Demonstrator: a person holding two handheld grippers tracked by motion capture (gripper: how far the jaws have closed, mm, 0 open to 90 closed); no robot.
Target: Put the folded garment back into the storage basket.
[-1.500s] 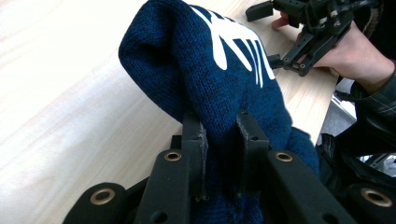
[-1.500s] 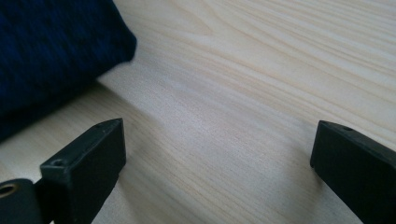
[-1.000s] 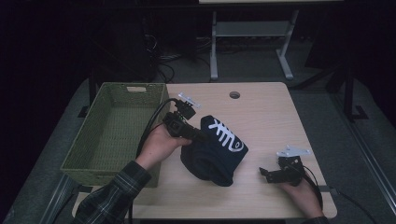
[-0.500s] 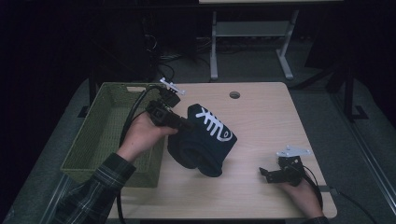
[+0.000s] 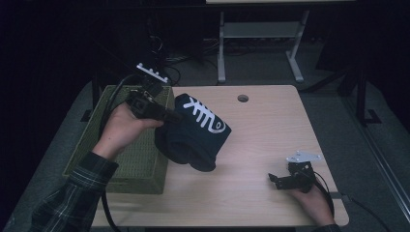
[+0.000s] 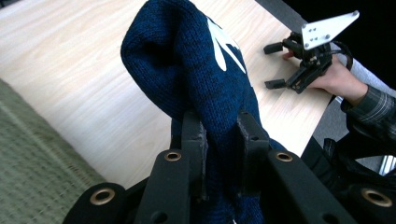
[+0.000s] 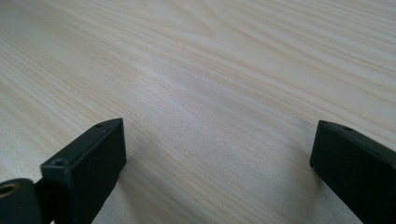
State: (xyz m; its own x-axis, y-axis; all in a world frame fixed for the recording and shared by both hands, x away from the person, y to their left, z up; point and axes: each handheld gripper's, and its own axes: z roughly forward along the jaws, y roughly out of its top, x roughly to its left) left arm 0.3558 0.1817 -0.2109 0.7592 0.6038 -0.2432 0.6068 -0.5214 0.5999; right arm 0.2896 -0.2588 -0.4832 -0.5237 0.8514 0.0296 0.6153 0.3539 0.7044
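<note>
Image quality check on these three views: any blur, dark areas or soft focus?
High view: room beyond the table is nearly black; the left hand-held gripper and navy knit garment look slightly smeared. Left gripper view: the garment is sharp and evenly lit, the jaw bases softer. Right gripper view: wood grain is crisp, while the right hand-held gripper jaws are soft.

Left hand-held gripper raised, jaws clamped, right hand-held gripper resting low, jaws spread wide

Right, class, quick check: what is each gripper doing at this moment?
Left gripper: closed on the dark blue knitted garment, held above the table.
Right gripper: open, holding nothing, low over the table.
</note>
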